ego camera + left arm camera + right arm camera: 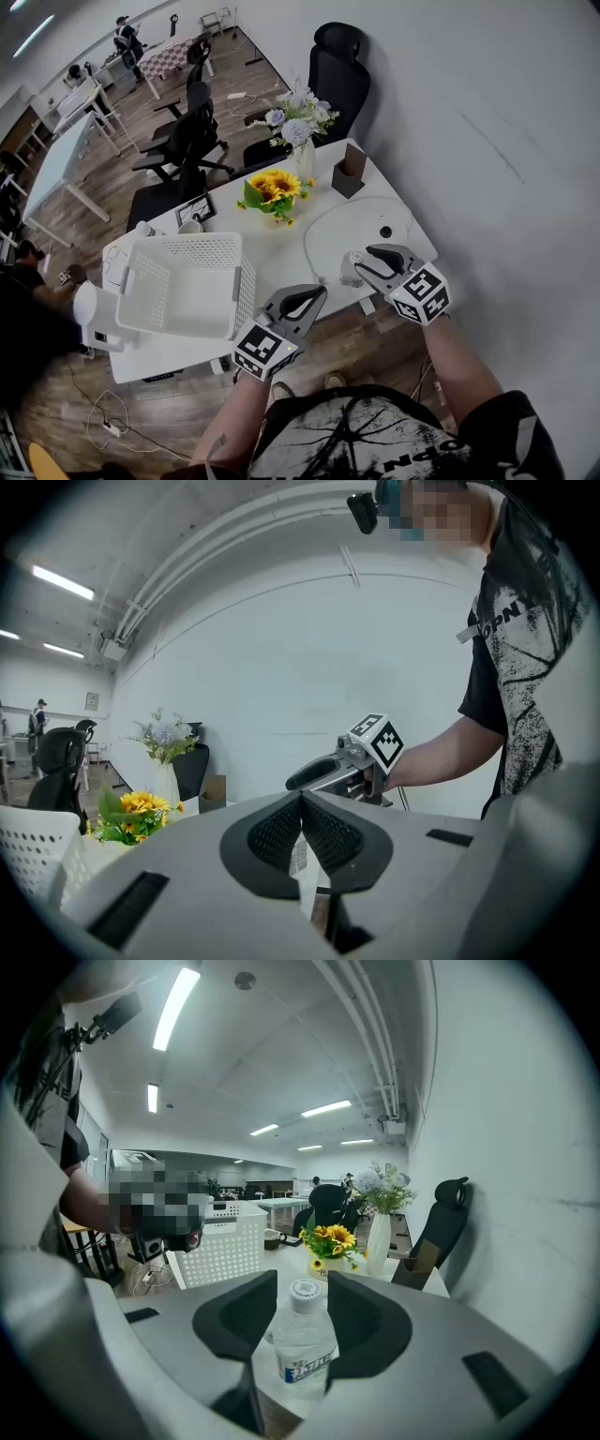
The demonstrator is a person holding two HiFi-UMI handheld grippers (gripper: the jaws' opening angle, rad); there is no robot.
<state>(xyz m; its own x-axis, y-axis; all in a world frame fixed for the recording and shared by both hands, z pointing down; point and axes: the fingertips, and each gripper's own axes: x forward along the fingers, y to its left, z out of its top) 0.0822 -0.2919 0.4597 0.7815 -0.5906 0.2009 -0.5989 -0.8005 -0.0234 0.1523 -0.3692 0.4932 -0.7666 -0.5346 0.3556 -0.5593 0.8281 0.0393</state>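
- Right gripper (302,1284): jaws apart, one pad on either side of a clear water bottle (305,1346) with a white cap and blue label. Can't tell whether the pads touch it.
- The bottle stands upright on the white counter (281,251) near its front edge. The gripper's body cuts off its base, and in the head view it's mostly covered by the jaws.
- Left gripper (301,797): jaws closed, tips meeting, nothing gripped. A pale labelled sliver shows through the slit below the tips, too little to identify.
- In the head view the left gripper sits off the counter's front edge, near the white perforated basket (240,292).
- Further back: sunflowers (275,187), vase of pale flowers (298,128), cardboard box (350,172).
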